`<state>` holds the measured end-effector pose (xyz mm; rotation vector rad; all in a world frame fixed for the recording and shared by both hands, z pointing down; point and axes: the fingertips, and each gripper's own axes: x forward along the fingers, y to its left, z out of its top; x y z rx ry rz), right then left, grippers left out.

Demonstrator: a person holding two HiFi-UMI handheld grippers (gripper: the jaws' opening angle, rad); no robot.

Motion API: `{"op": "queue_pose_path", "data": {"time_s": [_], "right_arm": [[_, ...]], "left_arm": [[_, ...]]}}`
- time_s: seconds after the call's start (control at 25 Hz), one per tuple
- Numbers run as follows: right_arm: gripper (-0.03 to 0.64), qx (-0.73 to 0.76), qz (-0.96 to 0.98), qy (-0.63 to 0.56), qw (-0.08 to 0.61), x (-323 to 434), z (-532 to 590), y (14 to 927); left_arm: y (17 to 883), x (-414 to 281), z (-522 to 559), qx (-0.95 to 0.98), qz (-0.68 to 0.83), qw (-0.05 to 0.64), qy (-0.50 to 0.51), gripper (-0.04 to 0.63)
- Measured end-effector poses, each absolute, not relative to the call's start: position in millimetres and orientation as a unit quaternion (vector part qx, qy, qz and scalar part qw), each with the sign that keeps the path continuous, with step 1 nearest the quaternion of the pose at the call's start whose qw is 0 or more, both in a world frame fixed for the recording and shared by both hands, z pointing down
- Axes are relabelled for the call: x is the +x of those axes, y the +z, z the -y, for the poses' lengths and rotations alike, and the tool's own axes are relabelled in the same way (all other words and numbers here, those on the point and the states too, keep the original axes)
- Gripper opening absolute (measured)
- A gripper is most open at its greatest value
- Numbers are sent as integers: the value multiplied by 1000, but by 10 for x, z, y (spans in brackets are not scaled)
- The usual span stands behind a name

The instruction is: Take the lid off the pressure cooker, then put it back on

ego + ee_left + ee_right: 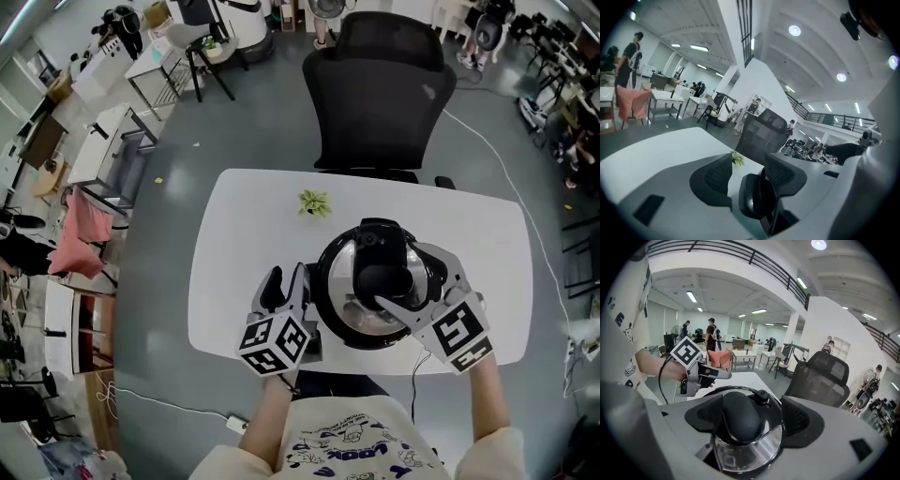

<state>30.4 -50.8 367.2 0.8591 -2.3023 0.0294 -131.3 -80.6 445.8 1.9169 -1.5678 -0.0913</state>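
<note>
Black lid knob (740,420) inside right gripper (752,418), jaws parted | left gripper (749,177) parted round side handle (752,199) | plant (315,202), chair (380,94) beyond

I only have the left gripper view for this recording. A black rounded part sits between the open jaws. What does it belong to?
Observer: In the head view the left gripper is at the left edge of the cooker, so that part is most likely its side handle.
Operator: Is the lid on?
Observer: Yes. In the right gripper view the lid looks seated on the cooker.
Operator: Where is the right gripper?
Observer: The right gripper straddles the lid's knob. Its jaws are apart, with a gap on one side.
</note>
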Motion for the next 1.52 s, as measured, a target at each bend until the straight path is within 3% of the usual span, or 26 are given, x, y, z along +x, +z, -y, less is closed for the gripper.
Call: {"op": "queue_pose_path", "data": {"time_s": [0.6, 0.92, 1.52], "right_arm": [[407, 241, 880, 24, 408, 132, 519, 3866], [407, 186, 870, 17, 457, 85, 467, 3999], [407, 123, 850, 54, 509, 83, 444, 4209]], "left_arm": [[4871, -1252, 832, 690, 548, 460, -113, 212], [4968, -1178, 851, 677, 516, 505, -141, 165], [4967, -1125, 901, 675, 484, 533, -164, 114]]}}
